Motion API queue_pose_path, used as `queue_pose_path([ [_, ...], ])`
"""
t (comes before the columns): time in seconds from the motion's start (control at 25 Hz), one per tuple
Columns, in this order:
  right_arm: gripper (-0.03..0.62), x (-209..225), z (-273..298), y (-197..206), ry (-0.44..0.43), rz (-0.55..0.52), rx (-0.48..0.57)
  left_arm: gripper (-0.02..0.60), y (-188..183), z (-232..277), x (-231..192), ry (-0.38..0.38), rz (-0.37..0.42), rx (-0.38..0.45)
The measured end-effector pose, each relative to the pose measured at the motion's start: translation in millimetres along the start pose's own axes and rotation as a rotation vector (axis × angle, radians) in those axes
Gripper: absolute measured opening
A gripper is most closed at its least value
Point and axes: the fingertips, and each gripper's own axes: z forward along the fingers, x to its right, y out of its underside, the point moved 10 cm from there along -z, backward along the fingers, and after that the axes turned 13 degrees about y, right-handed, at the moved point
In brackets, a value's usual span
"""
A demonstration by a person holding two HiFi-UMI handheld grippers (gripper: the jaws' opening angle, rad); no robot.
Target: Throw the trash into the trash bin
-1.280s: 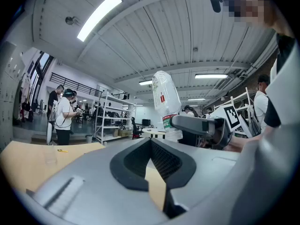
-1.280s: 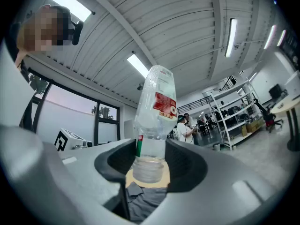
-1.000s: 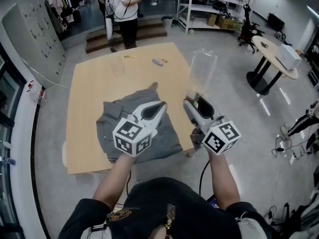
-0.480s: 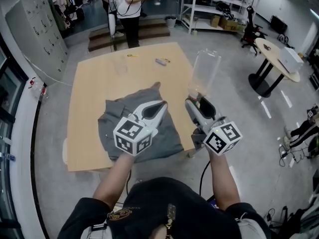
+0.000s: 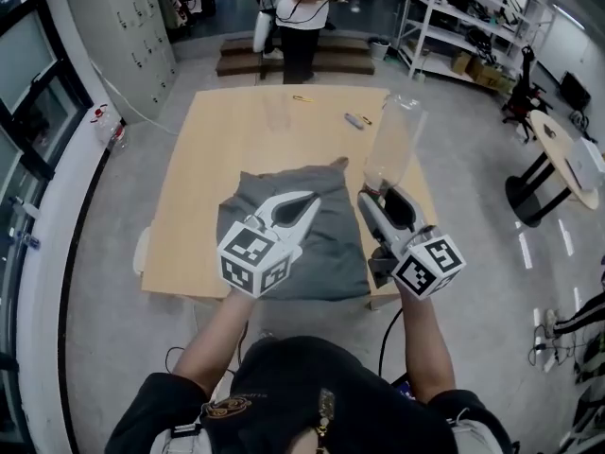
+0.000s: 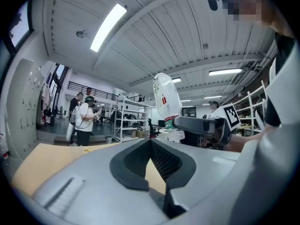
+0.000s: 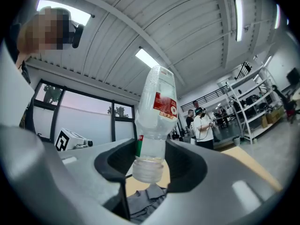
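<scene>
A clear, empty plastic bottle (image 5: pixel 392 143) with a red label stands neck-down in my right gripper (image 5: pixel 376 194), which is shut on its neck above the table's right edge. In the right gripper view the bottle (image 7: pixel 157 118) rises from between the jaws (image 7: pixel 149 165), with its cap end below the grip. My left gripper (image 5: pixel 309 200) hovers over a grey cloth (image 5: pixel 326 249) on the wooden table (image 5: pixel 203 149); it is shut with nothing in it. The left gripper view shows the closed tips (image 6: pixel 151 142) and the bottle (image 6: pixel 167 97) to its right.
A person (image 5: pixel 301 8) stands beyond the table's far edge by low steps. Small items (image 5: pixel 356 121) lie on the far part of the table. Metal shelving (image 5: pixel 463 26) with a small pale bin (image 5: pixel 378 47) is at the back right, a round table (image 5: pixel 558 154) at the right, and grey lockers (image 5: pixel 123 22) at the left.
The table and room have slid right and downward in the head view. Both grippers keep their pose, and the bottle stays held in the right one.
</scene>
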Motion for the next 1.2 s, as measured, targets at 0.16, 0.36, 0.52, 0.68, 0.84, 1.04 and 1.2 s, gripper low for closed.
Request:
queue_pose_path([
  [0.16, 0.199, -23.5, 29.4, 6.8, -0.106, 0.011, -0.022, 0.002, 3.4, -39.2, -10.9, -0.125, -0.005, -0.014],
  [0.36, 0.198, -86.8, 78.1, 29.7, -0.277, 0.021, -0.063, 0.002, 11.7, -122.7, -30.0, -0.320, -0.025, -0.009],
  [0.52, 0.198, -134.5, 107.5, 55.8, -0.408, 0.016, -0.106, 0.002, 22.2, -183.2, -35.1, -0.467, -0.034, 0.002],
  [0.68, 0.198, -189.8, 136.9, 81.1, -0.513, 0.012, -0.149, 0.002, 33.9, -250.3, -41.4, -0.591, -0.051, 0.016],
  [0.84, 0.198, -254.9, 168.6, 103.5, -0.599, 0.016, -0.177, 0.002, 45.5, -324.6, -51.4, -0.693, -0.072, 0.016],
  [1.04, 0.198, -343.4, 201.3, 134.7, -0.729, 0.001, -0.231, 0.002, 57.0, -417.4, -54.7, -0.839, -0.095, 0.037],
  [1.2, 0.198, -414.0, 222.1, 160.3, -0.838, -0.008, -0.284, 0.002, 67.9, -484.9, -48.3, -0.958, -0.126, 0.048],
])
